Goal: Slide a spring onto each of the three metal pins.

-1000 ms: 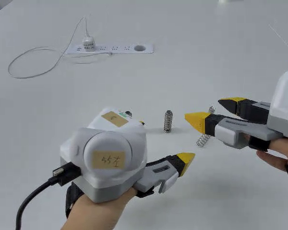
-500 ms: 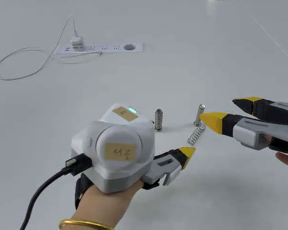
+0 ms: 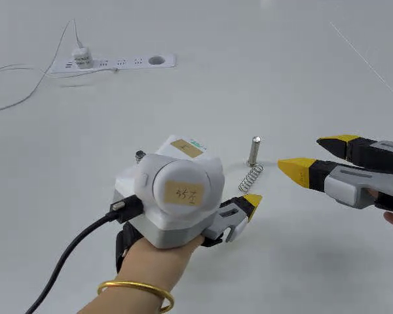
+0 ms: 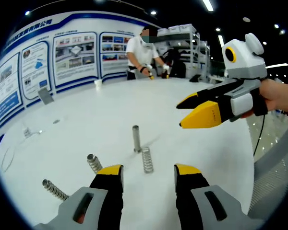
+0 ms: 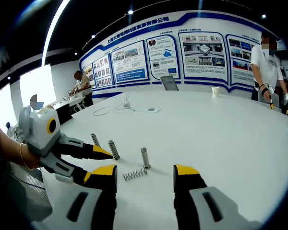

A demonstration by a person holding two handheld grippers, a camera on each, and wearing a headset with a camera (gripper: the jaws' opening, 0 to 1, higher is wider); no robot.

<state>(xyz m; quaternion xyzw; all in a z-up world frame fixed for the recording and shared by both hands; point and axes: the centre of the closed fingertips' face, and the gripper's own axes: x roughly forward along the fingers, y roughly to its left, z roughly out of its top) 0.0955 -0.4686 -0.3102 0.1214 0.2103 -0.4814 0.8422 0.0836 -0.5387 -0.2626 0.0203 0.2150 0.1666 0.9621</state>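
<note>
Right gripper (image 3: 300, 152) has backed off the bare pin (image 3: 255, 150); it and the left gripper (image 4: 148, 171) gape, empty. 2 sprung pins (image 4: 93, 163) done; next, lift and thread the fallen spring (image 3: 251, 176).

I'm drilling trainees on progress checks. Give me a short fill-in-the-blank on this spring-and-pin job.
Of the three pins, ___ already carry a spring, such as this sprung pin.
The bare pin stands upright; the loose spring beside it is held by ___ gripper.
The left gripper and right gripper both have their fingers ___.
Missing words: two; neither; open.
</note>
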